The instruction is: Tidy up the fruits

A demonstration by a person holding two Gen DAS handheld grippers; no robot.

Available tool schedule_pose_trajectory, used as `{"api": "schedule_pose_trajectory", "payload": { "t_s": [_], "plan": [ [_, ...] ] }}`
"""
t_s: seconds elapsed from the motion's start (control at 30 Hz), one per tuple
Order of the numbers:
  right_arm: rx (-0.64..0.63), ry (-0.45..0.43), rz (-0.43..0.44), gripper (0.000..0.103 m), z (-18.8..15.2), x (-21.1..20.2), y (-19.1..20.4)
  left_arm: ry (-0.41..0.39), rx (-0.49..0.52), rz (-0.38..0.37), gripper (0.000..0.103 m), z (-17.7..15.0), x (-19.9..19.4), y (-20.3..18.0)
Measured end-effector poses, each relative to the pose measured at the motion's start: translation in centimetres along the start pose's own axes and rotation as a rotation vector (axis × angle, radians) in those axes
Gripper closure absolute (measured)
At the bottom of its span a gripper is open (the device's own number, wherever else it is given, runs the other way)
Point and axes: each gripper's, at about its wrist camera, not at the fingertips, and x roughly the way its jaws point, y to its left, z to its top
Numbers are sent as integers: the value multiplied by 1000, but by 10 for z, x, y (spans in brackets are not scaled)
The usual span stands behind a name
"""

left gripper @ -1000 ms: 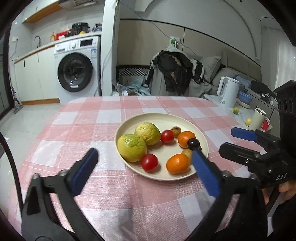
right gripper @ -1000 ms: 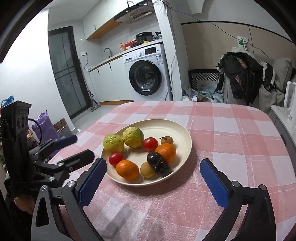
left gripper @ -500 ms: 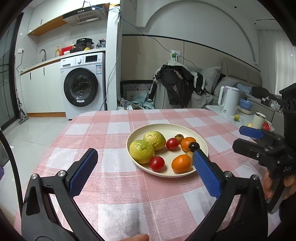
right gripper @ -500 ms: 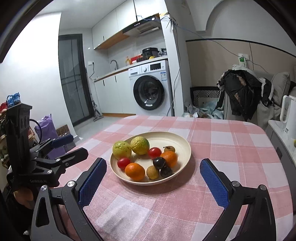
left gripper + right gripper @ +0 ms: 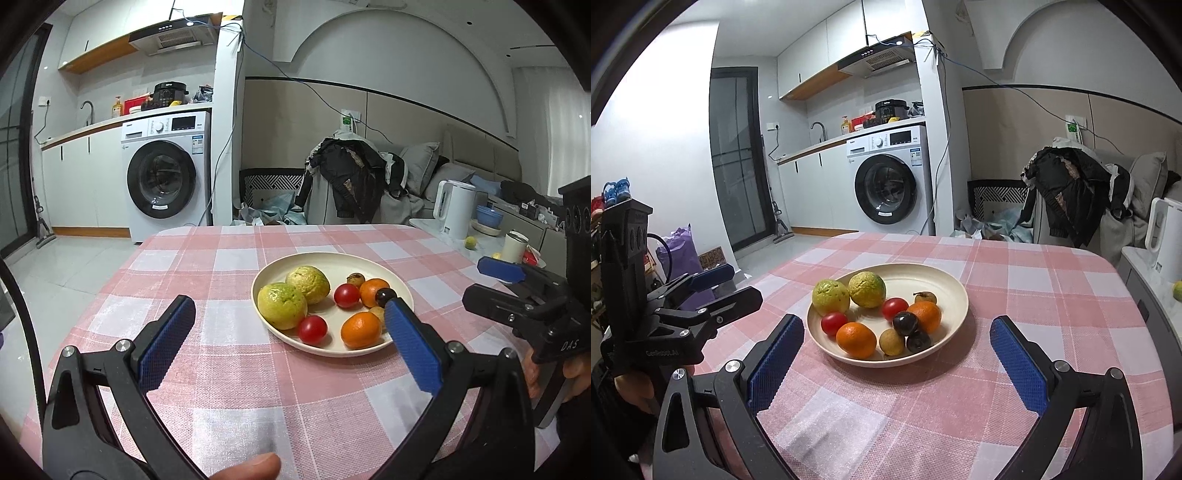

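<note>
Currently both tools are hovering short of the cream plate (image 5: 955, 291), which is sitting on the pink checked tablecloth (image 5: 1052, 288). The left gripper (image 5: 288, 328) is spread wide, empty. The right gripper (image 5: 897, 349) is likewise released, holding nothing.

All fruit is lying on the plate; nothing is sitting off it on the cloth.

Risks, as a judgement:
- Round fruit is crowding the plate's near side. A finger pushing in beside one piece is likely to nudge its neighbour, rolling it over the shallow rim.
- The cherry tomatoes are looking soft; a hard clench is likely to split one.
- The dark plums are touching the orange behind them, so a clean grasp is looking tight.
- Pressing on the rim could tip or slide the plate on the cloth.

Count, right wrist view:
- guavas, two (image 5: 830, 297) (image 5: 867, 289)
- cherry tomatoes, two (image 5: 834, 323) (image 5: 894, 308)
- oranges, two (image 5: 856, 339) (image 5: 926, 315)
- dark plums, two (image 5: 905, 323) (image 5: 918, 340)
- small tan fruit, one (image 5: 892, 342)
- small brown fruit with stem, one (image 5: 926, 297)
</note>
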Motion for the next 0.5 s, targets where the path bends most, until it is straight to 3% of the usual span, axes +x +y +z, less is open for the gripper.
{"api": "schedule_pose_trajectory", "payload": {
  "t_s": [0.5],
  "plan": [
    [-33, -14, -13, 0, -1, -3, 6, -4, 35, -21, 1, -1, 0, -11]
  ]
}}
